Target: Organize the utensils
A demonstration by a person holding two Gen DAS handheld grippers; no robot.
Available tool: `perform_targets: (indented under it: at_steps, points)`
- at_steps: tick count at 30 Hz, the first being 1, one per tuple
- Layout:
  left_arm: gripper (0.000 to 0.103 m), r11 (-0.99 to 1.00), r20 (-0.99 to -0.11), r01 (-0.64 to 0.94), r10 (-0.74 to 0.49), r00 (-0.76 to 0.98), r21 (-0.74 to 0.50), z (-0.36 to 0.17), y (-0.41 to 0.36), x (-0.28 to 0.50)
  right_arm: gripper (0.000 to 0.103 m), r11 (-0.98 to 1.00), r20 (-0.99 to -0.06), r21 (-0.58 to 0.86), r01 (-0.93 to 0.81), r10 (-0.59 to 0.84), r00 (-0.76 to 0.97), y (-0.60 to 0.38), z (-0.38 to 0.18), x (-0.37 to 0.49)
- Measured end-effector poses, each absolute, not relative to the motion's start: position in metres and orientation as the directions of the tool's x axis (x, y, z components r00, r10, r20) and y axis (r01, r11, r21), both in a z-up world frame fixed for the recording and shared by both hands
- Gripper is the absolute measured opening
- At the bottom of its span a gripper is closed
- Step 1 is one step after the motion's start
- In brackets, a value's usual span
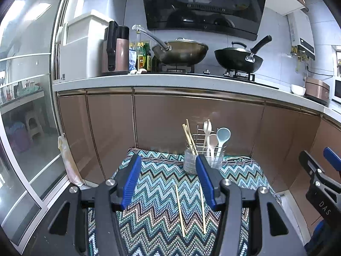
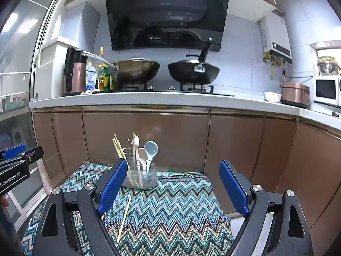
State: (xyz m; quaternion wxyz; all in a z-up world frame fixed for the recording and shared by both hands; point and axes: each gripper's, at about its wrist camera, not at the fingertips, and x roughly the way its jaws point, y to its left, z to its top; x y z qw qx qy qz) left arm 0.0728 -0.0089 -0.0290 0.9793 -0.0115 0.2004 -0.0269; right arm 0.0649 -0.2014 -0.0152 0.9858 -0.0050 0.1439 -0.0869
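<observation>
Two wooden chopsticks (image 1: 180,210) lie loose on a zigzag-patterned mat (image 1: 153,224), side by side. My left gripper (image 1: 168,163) hovers open above them, nothing between its blue pads. Behind stands a clear utensil holder (image 1: 202,159) with chopsticks, a white fork, a cream spoon and a pale blue ladle. In the right wrist view one chopstick (image 2: 124,218) shows on the mat (image 2: 181,209) by the left finger; the holder (image 2: 140,176) is farther back. My right gripper (image 2: 172,171) is open wide and empty.
The mat covers a low stand in front of copper-coloured cabinet doors (image 1: 191,115). The right gripper's body (image 1: 319,183) shows at the right edge of the left wrist view. Above, a counter (image 2: 149,100) carries two woks, bottles and a kettle. A glass sliding door (image 1: 25,106) runs along the left.
</observation>
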Motion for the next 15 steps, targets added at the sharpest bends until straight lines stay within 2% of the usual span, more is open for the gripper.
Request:
perform_targets:
  at_steps: [15]
  points:
    - [0.051,0.999,-0.427,0.042,-0.044,0.903,-0.014,-0.024,-0.006,0.086,0.087,0.988,-0.299,-0.044,0.146,-0.153,0.942,-0.204,-0.016,0.077]
